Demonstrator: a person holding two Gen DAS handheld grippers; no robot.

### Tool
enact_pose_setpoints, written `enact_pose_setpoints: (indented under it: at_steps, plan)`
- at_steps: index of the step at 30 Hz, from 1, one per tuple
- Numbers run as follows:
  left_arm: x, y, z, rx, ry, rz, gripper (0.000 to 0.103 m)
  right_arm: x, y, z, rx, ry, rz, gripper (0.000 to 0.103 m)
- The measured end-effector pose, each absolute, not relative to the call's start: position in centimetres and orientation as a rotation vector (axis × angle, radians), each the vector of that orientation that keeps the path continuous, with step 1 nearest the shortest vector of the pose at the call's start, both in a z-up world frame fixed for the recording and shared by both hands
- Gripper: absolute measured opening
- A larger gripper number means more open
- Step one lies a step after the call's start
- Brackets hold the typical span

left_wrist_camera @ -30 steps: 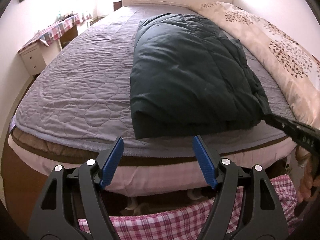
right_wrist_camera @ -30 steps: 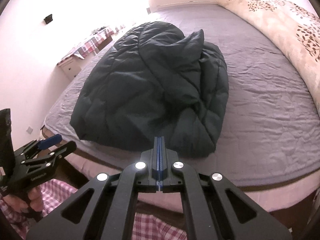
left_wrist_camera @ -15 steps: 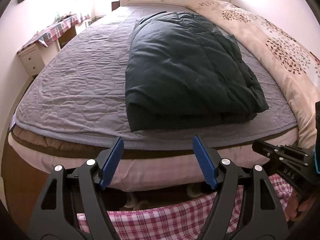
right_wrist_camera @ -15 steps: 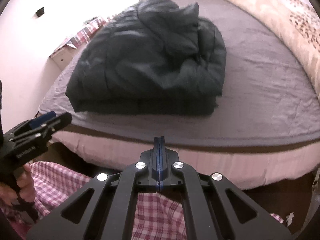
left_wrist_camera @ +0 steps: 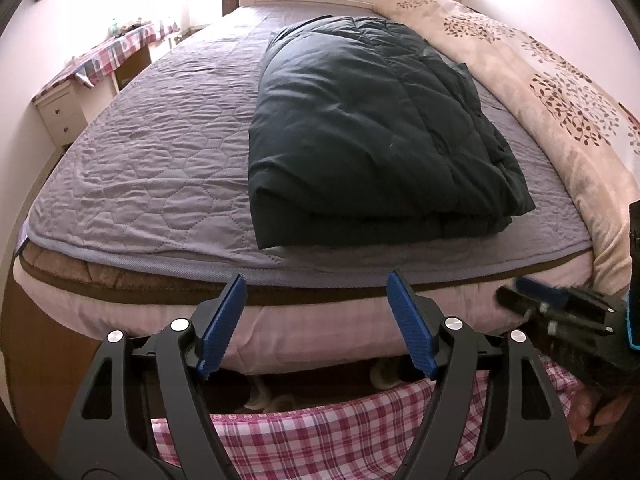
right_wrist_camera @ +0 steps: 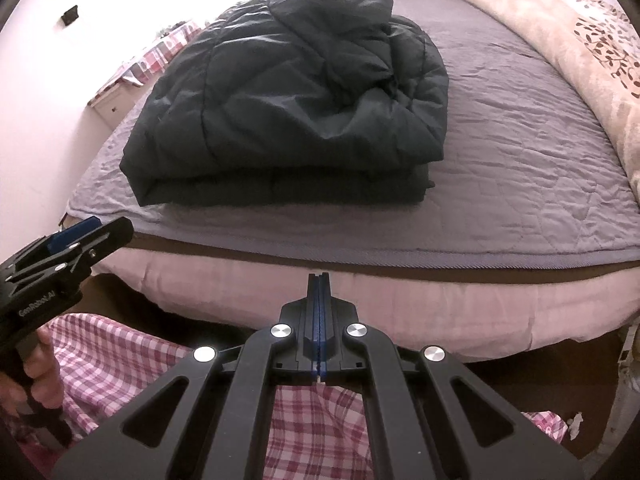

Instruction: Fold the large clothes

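Note:
A dark green puffer jacket (left_wrist_camera: pixel 360 120) lies folded in a thick rectangle on the bed, its folded edge toward me; the right wrist view shows the jacket (right_wrist_camera: pixel 288 92) with a rumpled top layer. My left gripper (left_wrist_camera: pixel 316 280) hangs open in front of the mattress edge, nothing between its blue pads, and it also shows at the left (right_wrist_camera: pixel 100 236). My right gripper (right_wrist_camera: pixel 319 276) is off the bed, below the mattress edge and apart from the jacket. Its jaws are just opening; the pads still look together with nothing between them. The right gripper (left_wrist_camera: pixel 516 292) appears blurred at the lower right.
A purple quilted cover (left_wrist_camera: pixel 160 152) spreads over the bed, with a beige floral duvet (left_wrist_camera: pixel 560 92) bunched along the right side. A small desk with a checked cloth (left_wrist_camera: pixel 108 56) stands by the left wall. The person's pink checked trousers (right_wrist_camera: pixel 312 432) fill the bottom.
My right gripper has drawn back from the jacket's near right corner to below the mattress edge. The jacket now lies flat and folded. The left gripper has kept its place and stayed open.

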State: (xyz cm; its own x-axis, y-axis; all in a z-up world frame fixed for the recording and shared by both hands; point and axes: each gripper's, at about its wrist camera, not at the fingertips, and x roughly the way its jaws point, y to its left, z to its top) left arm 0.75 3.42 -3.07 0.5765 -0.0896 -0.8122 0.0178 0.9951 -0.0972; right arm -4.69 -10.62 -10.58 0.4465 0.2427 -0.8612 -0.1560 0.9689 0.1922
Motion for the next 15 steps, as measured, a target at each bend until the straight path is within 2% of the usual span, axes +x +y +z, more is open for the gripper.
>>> enact_pose_setpoints:
  at_steps: [2, 15]
  plan:
    - [0.75, 3.43, -3.08, -0.082, 0.954, -0.063, 0.073, -4.96, -10.68, -10.24, 0.094, 1.055, 0.248, 0.071]
    - [0.74, 3.36, -3.11, -0.081, 0.955, -0.063, 0.074, -5.17, -10.28, -9.55, 0.055, 1.03, 0.232, 0.072]
